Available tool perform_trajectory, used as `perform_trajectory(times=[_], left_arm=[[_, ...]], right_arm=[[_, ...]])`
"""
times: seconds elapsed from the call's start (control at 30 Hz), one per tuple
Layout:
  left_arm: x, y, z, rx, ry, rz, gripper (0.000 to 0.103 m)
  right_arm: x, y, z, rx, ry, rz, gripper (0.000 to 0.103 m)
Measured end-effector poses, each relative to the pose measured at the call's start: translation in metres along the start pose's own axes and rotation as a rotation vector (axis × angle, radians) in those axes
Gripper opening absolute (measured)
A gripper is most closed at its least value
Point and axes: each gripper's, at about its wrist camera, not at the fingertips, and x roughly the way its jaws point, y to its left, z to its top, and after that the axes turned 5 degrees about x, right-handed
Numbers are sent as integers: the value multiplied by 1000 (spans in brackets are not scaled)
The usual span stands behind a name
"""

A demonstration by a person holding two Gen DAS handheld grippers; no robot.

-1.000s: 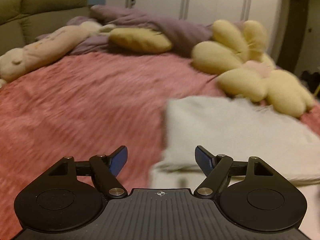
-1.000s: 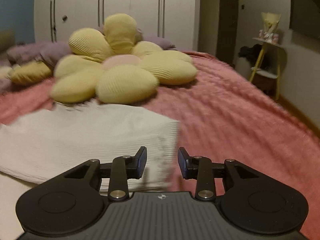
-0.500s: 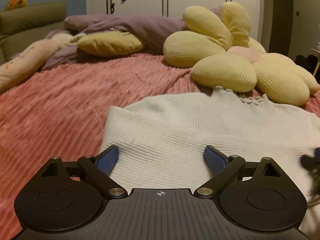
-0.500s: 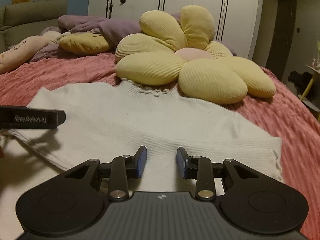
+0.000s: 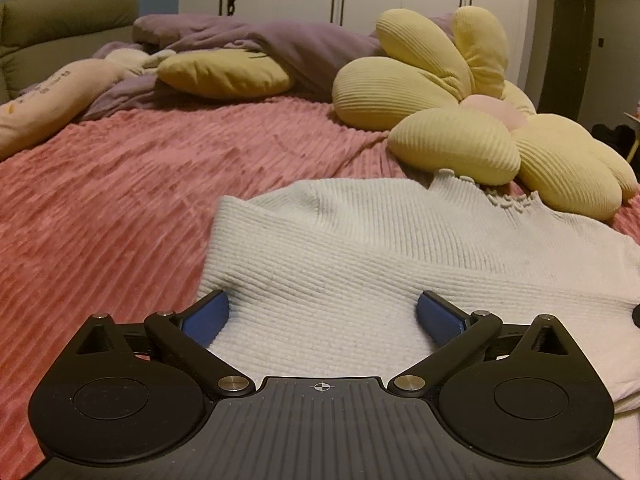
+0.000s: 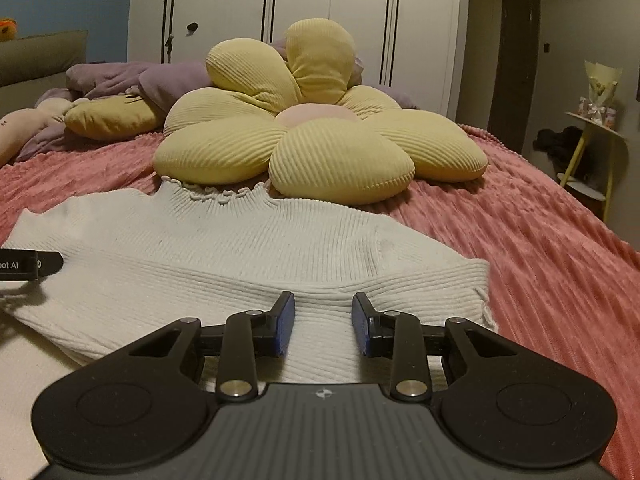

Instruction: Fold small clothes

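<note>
Your left tool [image 5: 322,316] sits low over the sweater's [image 5: 360,264] left part, fingers spread wide; your right tool [image 6: 323,326] hovers over its folded right part — fingers apart, gripping nothing; the sweater lies flat on the bed [image 5: 120,200], collar touching the flower cushion [image 6: 320,140].

The sweater [image 5: 360,280] is off-white ribbed knit cloth, the bedspread [image 5: 120,200] a pink plush with raised ridges, the flower cushion [image 6: 320,144] yellow corduroy-like fabric, and the left gripper [image 5: 320,316] matt black plastic with blue pads [image 5: 206,316].
</note>
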Motion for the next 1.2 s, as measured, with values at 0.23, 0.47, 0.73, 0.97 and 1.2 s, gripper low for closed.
perform_trajectory(times=[0.23,0.47,0.73,0.97,1.2], left_arm=[[2,-1,0,2,-1,2,103],[7,4,-3,-18,-3,-17,103],[-22,5,2,-2,24,-9,103],[-37,-1,-16,104,54,-45,103],[-109,33,-23,91,118,-161,103]], right_arm=[[5,6,-3,-37,-6,-24,30],[10,7,-3,-45,-2,-23,31],[-8,23,12,-123,49,-41,33],[-33,26,-17,-156,126,-18,48],[-84,6,-1,-98,223,-10,49]])
